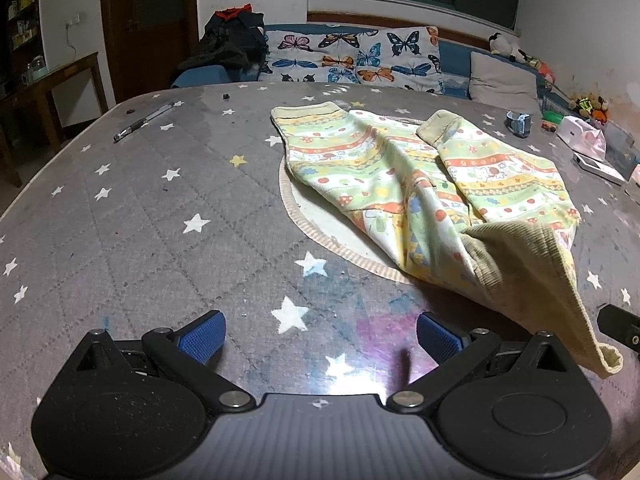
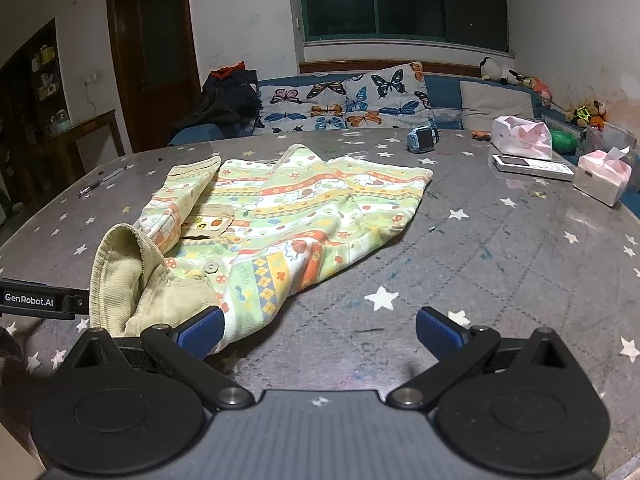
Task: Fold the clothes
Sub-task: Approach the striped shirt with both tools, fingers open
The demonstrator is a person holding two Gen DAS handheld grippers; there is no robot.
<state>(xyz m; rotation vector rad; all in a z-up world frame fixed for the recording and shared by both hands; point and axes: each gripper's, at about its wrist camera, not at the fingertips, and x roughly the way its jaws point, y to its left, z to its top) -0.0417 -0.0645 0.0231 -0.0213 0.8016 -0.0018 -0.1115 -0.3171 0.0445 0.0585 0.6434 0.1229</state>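
Nearest the left wrist camera, the left gripper [image 1: 321,334] sits low over the table [image 1: 132,216], level and pointing across it, jaws spread wide with nothing between the blue pads [image 1: 203,334]; only the star-print cover shows in the gap. Right gripper [image 2: 319,330] has a similar pose: low, level, jaws wide apart, gripping nothing. Its left pad [image 2: 202,332] lies just beside or touching the near hem of the garment [image 2: 288,216]; contact cannot be confirmed from this view.

Garment: a child's patterned piece, green, yellow and orange bands, lying crumpled on the table ahead of both grippers. Ribbed khaki collar [image 2: 120,276] is the nearest part, raised and curled off the surface. In the left wrist view the same ribbed edge [image 1: 536,276] stands up at lower right, close to the right pad, with the garment body [image 1: 400,168] spread beyond it over a round pale mat [image 1: 320,232]. A small pocket patch [image 2: 210,222] and a button [image 2: 210,267] face up. One cuffed sleeve [image 1: 304,114] reaches toward the far side.

Mid-table: pen [image 1: 144,121] at far left, well apart from the garment. Blue watch [image 2: 422,136] beyond the garment. At right, a white remote [image 2: 532,168] between two tissue packs [image 2: 520,138] [image 2: 602,176].

Far: butterfly-print cushions [image 2: 344,100] on a blue sofa, dark clothing pile [image 2: 228,96] to their left, plush toys [image 2: 504,72] along the ledge, dark window [image 2: 400,0] behind.
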